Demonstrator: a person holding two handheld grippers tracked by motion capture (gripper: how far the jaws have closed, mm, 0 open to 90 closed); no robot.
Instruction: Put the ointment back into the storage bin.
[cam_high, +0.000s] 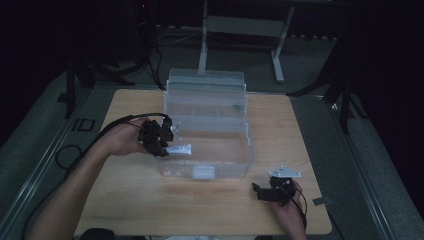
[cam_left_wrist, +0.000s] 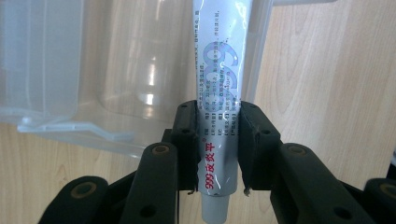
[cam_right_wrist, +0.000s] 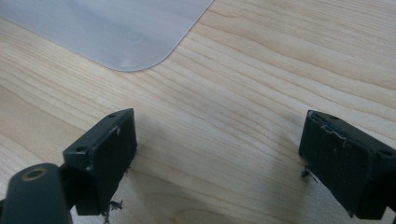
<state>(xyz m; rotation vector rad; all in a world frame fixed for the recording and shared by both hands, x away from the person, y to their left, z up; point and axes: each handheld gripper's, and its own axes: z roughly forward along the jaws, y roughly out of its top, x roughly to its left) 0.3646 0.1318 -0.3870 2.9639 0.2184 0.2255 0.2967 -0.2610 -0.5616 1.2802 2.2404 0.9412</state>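
A clear plastic box (cam_high: 210, 165) with its lid (cam_high: 206, 85) tipped up behind it stands mid-table. My left gripper (cam_high: 161, 145) is at the box's left rim, shut on a white ointment tube (cam_high: 178, 149) that pokes out over the box. In the left gripper view the tube (cam_left_wrist: 217, 70) runs up between the jaws, printed side showing, with my gripper (cam_left_wrist: 217, 140) clamped on its lower part. My right gripper (cam_high: 262, 192) rests low over the wood near the front right, open, with nothing between its fingers (cam_right_wrist: 105, 154). A box corner (cam_right_wrist: 121, 32) lies ahead of it.
The wooden table (cam_high: 130, 200) has bare wood left and front of the box. A small grey piece (cam_high: 320, 201) lies by the right front edge. Table legs and stands rise on the dark floor behind.
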